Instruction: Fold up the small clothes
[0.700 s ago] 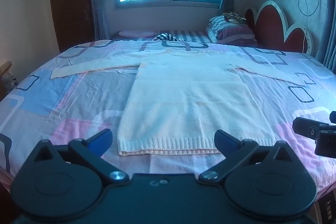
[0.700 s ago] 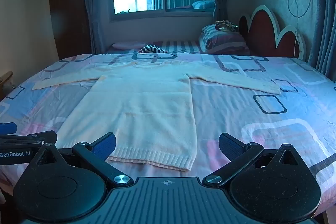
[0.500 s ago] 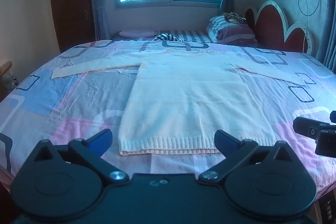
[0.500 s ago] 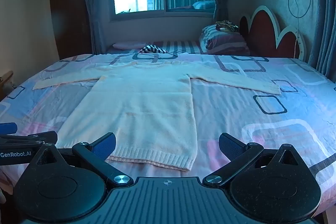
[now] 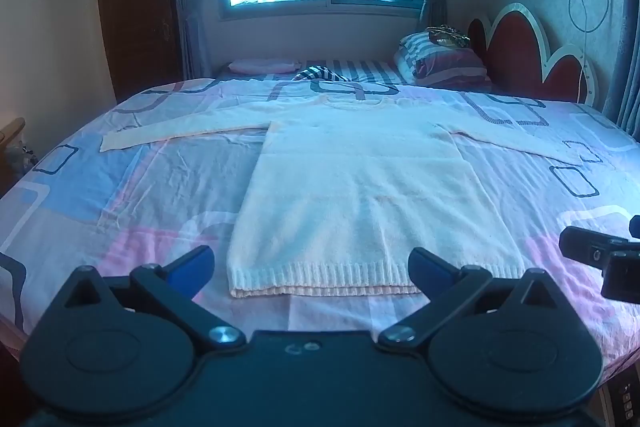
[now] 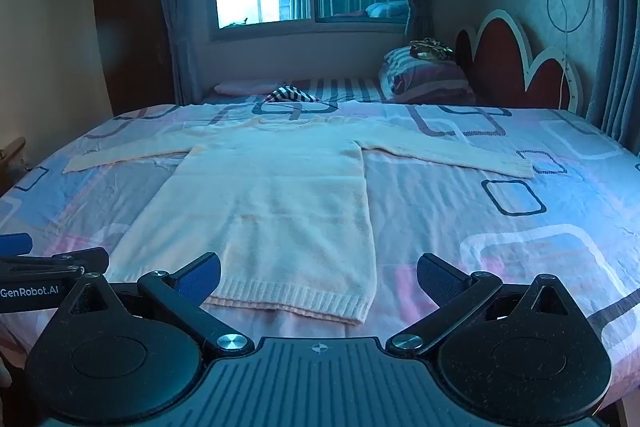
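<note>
Nearby, striped pillow (image 5: 440, 65) behind flat sweater (image 5: 360, 195) — both grippers' fingers (image 5: 190, 265) wide apart, empty.

A cream knit sweater (image 6: 276, 203) lay flat on the patterned bedsheet (image 6: 460, 211), both sleeves stretched out to the sides and its ribbed hem nearest the camera. The right gripper (image 6: 318, 277) hung above the near edge of the bed with its blue-padded jaws spread wide, holding nothing, the hem's right corner showing between them. The left gripper (image 6: 24, 259) poked in at the left edge, its jaw state unclear. A striped pillow (image 6: 424, 77) sat by the red headboard (image 6: 516, 67).
</note>
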### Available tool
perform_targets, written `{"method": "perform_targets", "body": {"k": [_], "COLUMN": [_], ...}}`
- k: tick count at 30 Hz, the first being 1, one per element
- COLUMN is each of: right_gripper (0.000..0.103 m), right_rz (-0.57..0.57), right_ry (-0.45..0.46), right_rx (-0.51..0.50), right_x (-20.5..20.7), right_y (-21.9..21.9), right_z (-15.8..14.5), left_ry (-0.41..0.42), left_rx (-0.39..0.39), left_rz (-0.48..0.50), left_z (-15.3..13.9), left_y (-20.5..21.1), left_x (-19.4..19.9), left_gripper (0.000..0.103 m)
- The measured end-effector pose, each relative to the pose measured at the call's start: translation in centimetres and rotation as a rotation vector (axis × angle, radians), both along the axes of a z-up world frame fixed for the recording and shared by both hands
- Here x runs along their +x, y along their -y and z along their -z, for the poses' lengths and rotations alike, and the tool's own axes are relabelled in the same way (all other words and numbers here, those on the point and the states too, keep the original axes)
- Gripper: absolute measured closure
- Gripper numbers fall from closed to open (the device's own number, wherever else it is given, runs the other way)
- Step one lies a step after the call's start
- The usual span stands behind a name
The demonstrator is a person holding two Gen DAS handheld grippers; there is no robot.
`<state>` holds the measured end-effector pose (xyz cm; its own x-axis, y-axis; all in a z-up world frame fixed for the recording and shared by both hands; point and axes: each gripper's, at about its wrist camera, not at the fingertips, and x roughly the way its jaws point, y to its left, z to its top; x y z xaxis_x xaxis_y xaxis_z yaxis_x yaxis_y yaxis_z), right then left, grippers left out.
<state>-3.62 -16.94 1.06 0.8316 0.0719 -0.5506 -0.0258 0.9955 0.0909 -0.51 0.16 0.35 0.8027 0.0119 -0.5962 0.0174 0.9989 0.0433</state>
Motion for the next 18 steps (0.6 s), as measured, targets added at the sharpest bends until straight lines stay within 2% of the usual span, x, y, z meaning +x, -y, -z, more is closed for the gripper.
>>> {"method": "perform_targets", "body": {"k": [18], "right_gripper": [0.0], "right_rz": [-0.012], "right_ry": [0.003], "right_rx": [0.002], "right_x": [0.2], "right_y": [-0.2], "right_z": [-0.3], "left_ry": [-0.001], "left_rx": [-0.002], "left_rz": [-0.011], "left_z": [0.1], "left_y": [-0.4], "left_x": [0.6], "left_gripper": [0.0]}}
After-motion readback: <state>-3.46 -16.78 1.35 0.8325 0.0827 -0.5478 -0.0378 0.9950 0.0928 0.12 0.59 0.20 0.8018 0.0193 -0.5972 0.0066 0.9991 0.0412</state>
